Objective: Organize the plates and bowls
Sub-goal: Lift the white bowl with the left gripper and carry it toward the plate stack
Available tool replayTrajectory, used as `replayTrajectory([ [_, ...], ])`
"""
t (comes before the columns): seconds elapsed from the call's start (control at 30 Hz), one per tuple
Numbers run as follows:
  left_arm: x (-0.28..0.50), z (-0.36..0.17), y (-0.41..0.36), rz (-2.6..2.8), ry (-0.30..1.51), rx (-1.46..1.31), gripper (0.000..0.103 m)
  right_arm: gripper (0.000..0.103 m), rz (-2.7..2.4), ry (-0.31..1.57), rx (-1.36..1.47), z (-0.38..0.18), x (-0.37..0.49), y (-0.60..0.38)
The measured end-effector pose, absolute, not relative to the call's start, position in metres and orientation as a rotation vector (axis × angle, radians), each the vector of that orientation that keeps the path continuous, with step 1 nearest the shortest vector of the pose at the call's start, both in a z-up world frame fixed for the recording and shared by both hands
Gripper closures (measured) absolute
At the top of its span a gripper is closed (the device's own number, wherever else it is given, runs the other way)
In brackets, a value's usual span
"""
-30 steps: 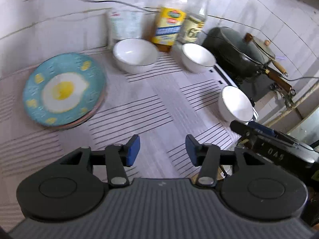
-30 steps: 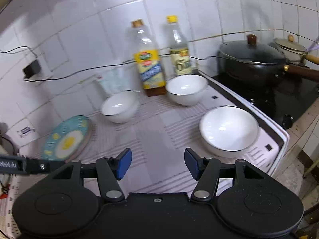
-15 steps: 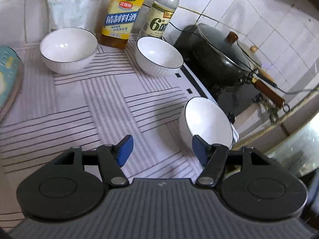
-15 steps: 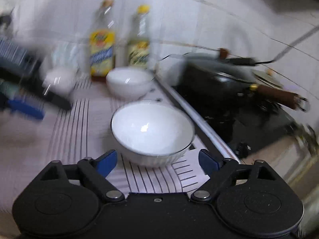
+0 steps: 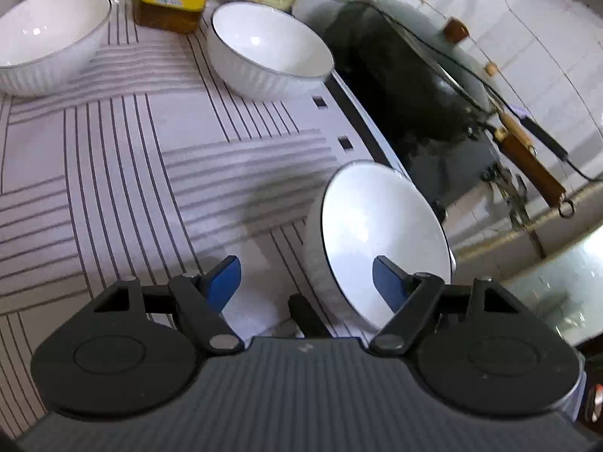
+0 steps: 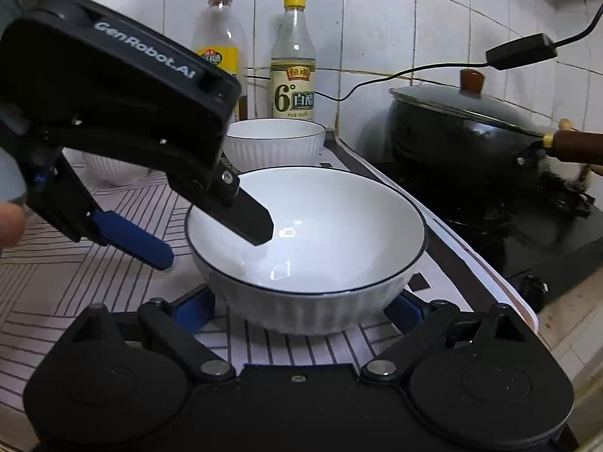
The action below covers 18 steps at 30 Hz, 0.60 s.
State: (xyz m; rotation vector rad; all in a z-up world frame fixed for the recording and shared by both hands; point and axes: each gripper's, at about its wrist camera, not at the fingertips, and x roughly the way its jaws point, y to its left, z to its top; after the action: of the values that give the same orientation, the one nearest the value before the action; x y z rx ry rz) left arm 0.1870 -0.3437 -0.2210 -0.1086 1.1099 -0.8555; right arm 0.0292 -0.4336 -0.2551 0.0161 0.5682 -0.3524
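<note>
A white bowl with a dark rim (image 6: 307, 248) stands on the striped mat near the stove; it also shows in the left wrist view (image 5: 377, 233). My right gripper (image 6: 301, 309) is open, its blue pads on either side of the bowl's base. My left gripper (image 5: 307, 282) is open and straddles the bowl's left wall, one finger inside the bowl and one outside; it shows in the right wrist view (image 6: 218, 235). Two more white bowls stand at the back, one in the middle (image 5: 269, 60) and one at the left (image 5: 49, 37).
Two bottles, a yellow-labelled one (image 6: 220, 56) and a vinegar one (image 6: 293, 60), stand against the tiled wall. A black lidded wok (image 6: 463, 132) with a wooden handle sits on the stove at the right. The counter edge lies just right of the near bowl.
Both grippers have moved in on the near bowl and opened wider. The left one swung right, losing the egg-pattern plate from view, and now reaches over the bowl's rim.
</note>
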Motion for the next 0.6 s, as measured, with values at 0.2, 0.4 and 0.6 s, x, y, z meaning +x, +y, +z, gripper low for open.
replayTrajectory([
  [0.2, 0.191, -0.231, -0.347, -0.782, 1.180, -0.192, 0.072, 0.006, -0.314, 0.569, 0.025, -0.256, 0.031, -0.442],
  [0.4, 0.182, -0.225, -0.355, -0.782, 1.171, -0.141, 0.087, 0.008, -0.270, 0.587, 0.011, -0.253, 0.030, -0.441],
  [0.6, 0.172, -0.223, -0.336, -0.722, 1.193, -0.185, 0.088, 0.008, -0.217, 0.613, 0.014, -0.243, 0.019, -0.430],
])
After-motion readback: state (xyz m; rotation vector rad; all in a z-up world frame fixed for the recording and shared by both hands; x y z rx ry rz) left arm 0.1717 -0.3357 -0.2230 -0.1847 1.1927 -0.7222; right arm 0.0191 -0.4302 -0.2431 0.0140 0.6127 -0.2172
